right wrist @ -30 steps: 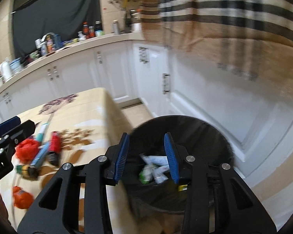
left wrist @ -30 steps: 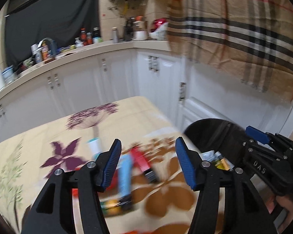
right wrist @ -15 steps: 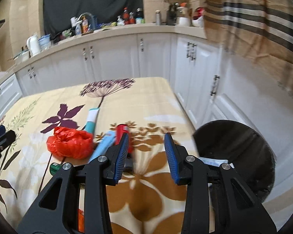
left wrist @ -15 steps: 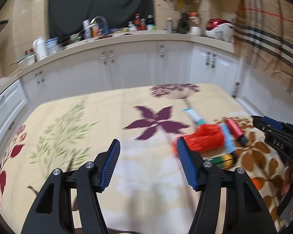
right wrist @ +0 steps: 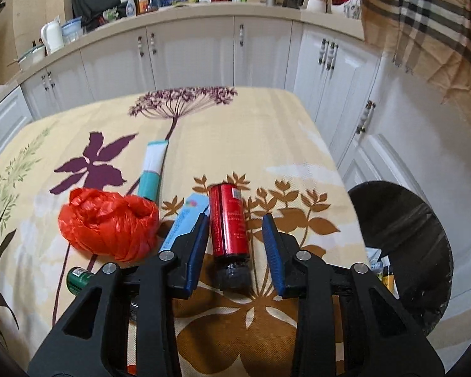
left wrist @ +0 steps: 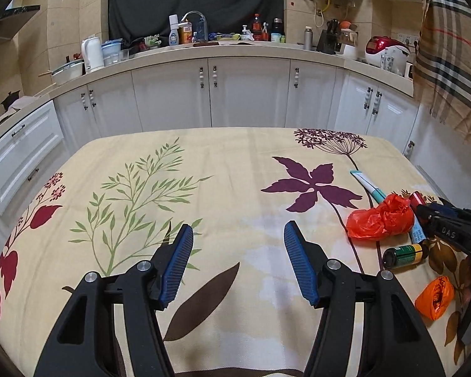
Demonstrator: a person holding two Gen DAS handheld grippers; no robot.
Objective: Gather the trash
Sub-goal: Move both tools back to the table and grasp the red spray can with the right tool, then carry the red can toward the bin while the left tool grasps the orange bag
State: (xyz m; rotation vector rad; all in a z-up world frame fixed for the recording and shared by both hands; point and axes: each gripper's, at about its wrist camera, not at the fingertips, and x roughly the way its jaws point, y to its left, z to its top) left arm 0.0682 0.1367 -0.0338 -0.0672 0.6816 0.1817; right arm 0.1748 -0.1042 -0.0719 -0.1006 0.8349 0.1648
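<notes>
My right gripper (right wrist: 235, 229) is open with its jaws on either side of a red tube with a black cap (right wrist: 229, 223) lying on the table, not closed on it. Left of it lie a blue tube (right wrist: 185, 216), a crumpled red plastic bag (right wrist: 110, 223), a white and teal tube (right wrist: 152, 169) and a green bottle (right wrist: 78, 278). My left gripper (left wrist: 237, 251) is open and empty over the bare cloth, left of the trash; in its view I see the red bag (left wrist: 380, 220), the green bottle (left wrist: 405, 254) and an orange wrapper (left wrist: 435, 297).
A black trash bin (right wrist: 405, 245) with several items inside stands on the floor off the table's right edge. The floral tablecloth (left wrist: 172, 188) covers the table. White kitchen cabinets (left wrist: 248, 91) and a cluttered counter run behind. A plaid cloth (right wrist: 430, 25) hangs at right.
My right gripper swung from over the bin back to the table and came down around the red tube. My left gripper swung left, away from the trash pile.
</notes>
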